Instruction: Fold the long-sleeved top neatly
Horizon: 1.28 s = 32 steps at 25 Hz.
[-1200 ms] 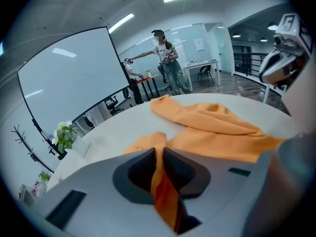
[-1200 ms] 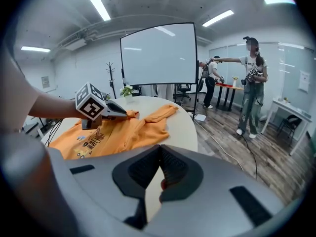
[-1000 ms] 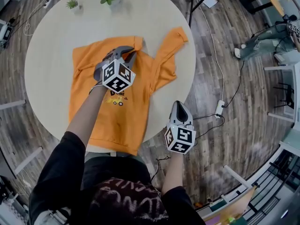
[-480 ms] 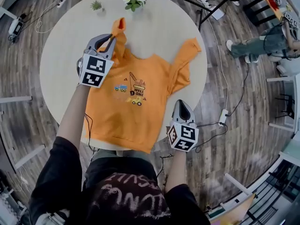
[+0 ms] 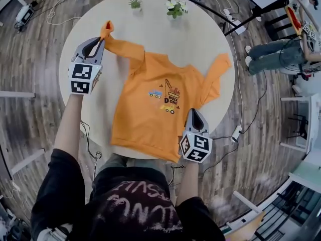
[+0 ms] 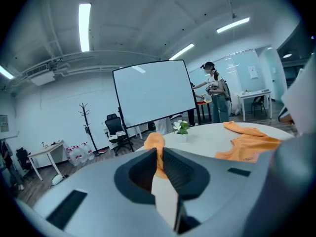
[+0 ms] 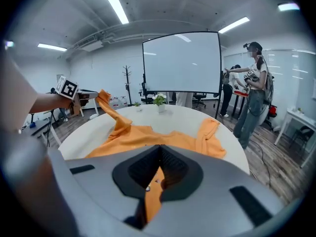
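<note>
An orange long-sleeved top (image 5: 150,104) with a crane print lies face up on the round table (image 5: 165,34). My left gripper (image 5: 98,40) is shut on the cuff of its left sleeve (image 5: 123,48) and holds that sleeve stretched out and lifted over the table's left edge. In the left gripper view the orange cuff (image 6: 154,142) sticks up from between the closed pads of the left gripper (image 6: 160,157). My right gripper (image 5: 193,112) is shut on the top's edge near the hem at the near right. Orange cloth (image 7: 154,186) shows between the pads of the right gripper (image 7: 159,169). The other sleeve (image 5: 215,79) lies bent at the right.
Two small potted plants (image 5: 134,4) (image 5: 175,7) stand at the table's far side. A person (image 5: 271,49) stands on the wooden floor at the right. Cables and a power strip (image 5: 234,133) lie on the floor. A whiteboard (image 7: 181,63) stands beyond the table.
My left gripper has carried the sleeve from over the chest out to the left, unfolding it and uncovering the print. My right gripper keeps its grip near the hem.
</note>
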Available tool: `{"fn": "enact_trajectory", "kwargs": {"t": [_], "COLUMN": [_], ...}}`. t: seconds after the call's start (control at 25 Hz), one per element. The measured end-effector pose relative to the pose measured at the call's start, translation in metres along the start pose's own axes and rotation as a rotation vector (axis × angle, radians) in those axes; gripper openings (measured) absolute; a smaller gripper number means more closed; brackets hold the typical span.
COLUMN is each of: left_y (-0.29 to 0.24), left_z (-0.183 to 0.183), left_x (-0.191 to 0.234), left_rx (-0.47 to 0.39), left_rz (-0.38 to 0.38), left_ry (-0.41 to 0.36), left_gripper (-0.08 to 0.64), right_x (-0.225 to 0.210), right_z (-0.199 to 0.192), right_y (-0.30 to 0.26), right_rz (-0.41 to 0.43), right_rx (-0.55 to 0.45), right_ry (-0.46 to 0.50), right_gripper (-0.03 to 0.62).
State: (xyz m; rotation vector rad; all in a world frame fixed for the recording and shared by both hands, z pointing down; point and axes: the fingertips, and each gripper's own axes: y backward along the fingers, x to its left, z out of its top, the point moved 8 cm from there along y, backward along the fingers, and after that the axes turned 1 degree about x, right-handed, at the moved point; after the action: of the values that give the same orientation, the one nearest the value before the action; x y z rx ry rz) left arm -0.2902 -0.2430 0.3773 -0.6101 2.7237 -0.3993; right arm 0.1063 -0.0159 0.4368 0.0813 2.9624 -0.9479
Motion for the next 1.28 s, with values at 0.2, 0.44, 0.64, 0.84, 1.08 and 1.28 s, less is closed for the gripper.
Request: {"fn": "enact_trajectory", "kwargs": {"t": [0.2,0.44,0.64,0.84,1.08,1.28], "left_y": [0.033,0.057,0.061,0.066,0.103,0.125], "left_z": [-0.033,-0.095,-0.146,-0.192,-0.24,-0.236], "left_x": [0.065,0.127,0.146,0.154,0.171,0.177], "left_rx": [-0.018,0.01,0.074,0.133,0.197,0.198], "left_rz": [0.044,0.088,0.095,0.121,0.234,0.305], "left_ry": [0.061,0.215,0.276,0.346,0.454,0.455], "left_gripper": [0.048,0.049,0.055,0.067,0.087,0.079], "right_x": [0.052,0.103,0.11,0.104,0.087,0.045], "right_z": [0.003,0.005,0.007,0.001,-0.001,0.002], "right_y": [-0.01,-0.017,-0.015,-0.017,-0.015,-0.026], "right_rz": [0.021,0.037,0.004,-0.046,-0.083,-0.121], "right_rx": [0.015,0.045,0.077,0.106,0.114,0.091], "right_ry": [0.032,0.079,0.088,0.099,0.074,0.04], "right_gripper": [0.005,0.005,0.005,0.005,0.005,0.005]}}
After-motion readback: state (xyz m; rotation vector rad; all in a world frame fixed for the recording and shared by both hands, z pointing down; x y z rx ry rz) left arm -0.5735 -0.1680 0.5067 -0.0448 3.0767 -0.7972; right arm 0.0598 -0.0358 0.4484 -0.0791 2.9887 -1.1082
